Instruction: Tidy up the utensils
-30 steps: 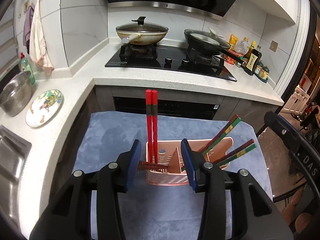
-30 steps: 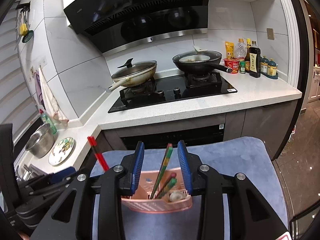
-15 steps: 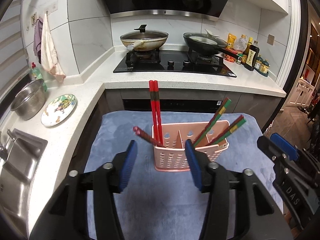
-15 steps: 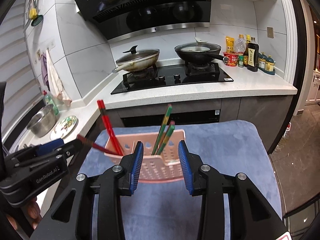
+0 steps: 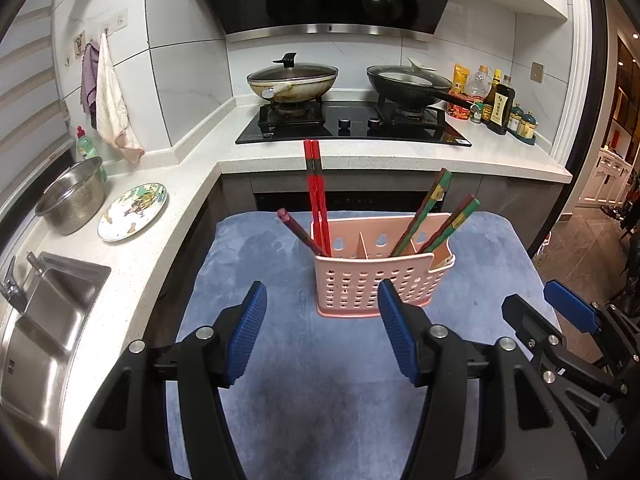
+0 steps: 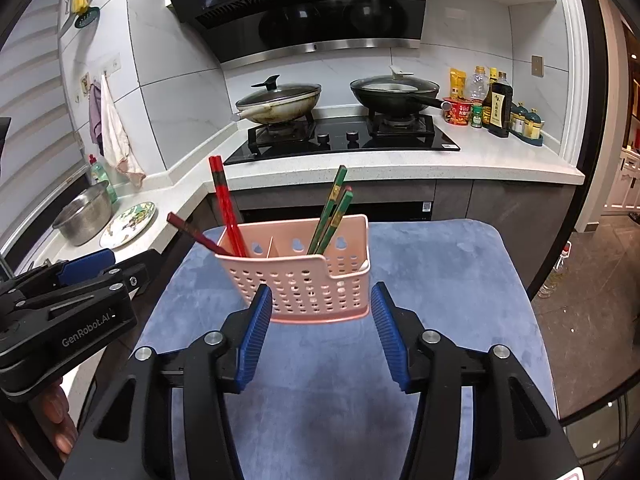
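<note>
A pink perforated utensil holder (image 5: 380,280) (image 6: 308,280) stands on a blue-grey mat (image 5: 320,380) (image 6: 440,280). Its left compartment holds a pair of bright red chopsticks (image 5: 316,196) (image 6: 224,204) and a pair of dark red chopsticks (image 5: 298,230) (image 6: 196,236) leaning left. Green-and-red chopsticks (image 5: 432,208) (image 6: 332,212) lean in the right compartment. My left gripper (image 5: 322,312) hangs in front of the holder, its jaws opening with nothing between them. My right gripper (image 6: 320,308) is also just short of the holder, jaws opening and empty.
Behind the mat runs a white counter (image 5: 400,160) with a black hob (image 5: 352,124), a lidded wok (image 5: 292,82) and a black pan (image 5: 408,84). At left are a patterned plate (image 5: 132,212), a steel colander (image 5: 72,196) and a sink (image 5: 40,320). Bottles (image 5: 500,104) stand at the right.
Both grippers have pulled back from the holder and opened wider. The dark red chopsticks that were between my left fingers now rest in the holder's left compartment.
</note>
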